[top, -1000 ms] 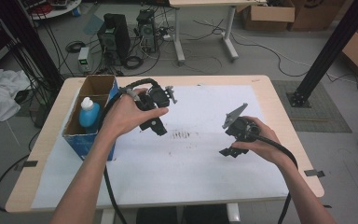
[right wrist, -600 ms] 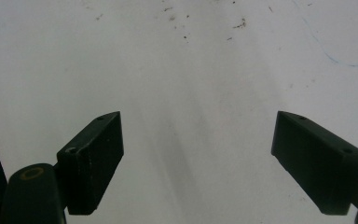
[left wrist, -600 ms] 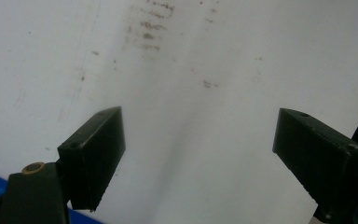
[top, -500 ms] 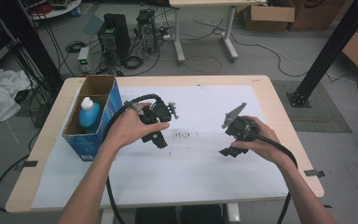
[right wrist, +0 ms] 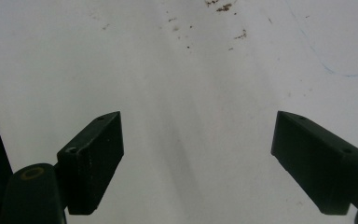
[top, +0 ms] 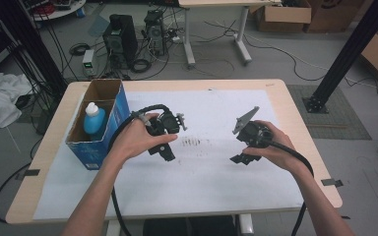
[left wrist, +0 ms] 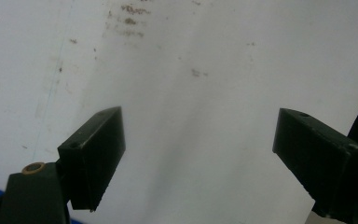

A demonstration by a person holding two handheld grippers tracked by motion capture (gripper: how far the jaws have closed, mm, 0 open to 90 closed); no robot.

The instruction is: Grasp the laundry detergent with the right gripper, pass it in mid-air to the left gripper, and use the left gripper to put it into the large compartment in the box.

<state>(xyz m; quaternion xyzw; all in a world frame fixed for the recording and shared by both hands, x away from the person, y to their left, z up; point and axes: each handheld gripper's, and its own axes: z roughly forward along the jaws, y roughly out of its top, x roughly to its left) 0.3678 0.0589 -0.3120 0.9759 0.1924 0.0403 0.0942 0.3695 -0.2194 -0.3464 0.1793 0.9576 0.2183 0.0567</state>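
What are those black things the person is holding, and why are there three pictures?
They are grabbing tools. The left gripper and the right gripper each have two black jaws that pinch things. One camera looks down from above the table. Two more ride on the tools, so they see the jaws up close: left gripper, right gripper. Both are open and hold nothing, hanging over white paper with smudges. A cardboard box holds a blue bottle.

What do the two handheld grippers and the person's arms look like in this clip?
Both grippers, left gripper and right gripper, are black with blocky rectangular jaws. Each trails a thick black cable. The right one carries a grey three-cornered plate. The forearms are bare, with no sleeves or gloves.
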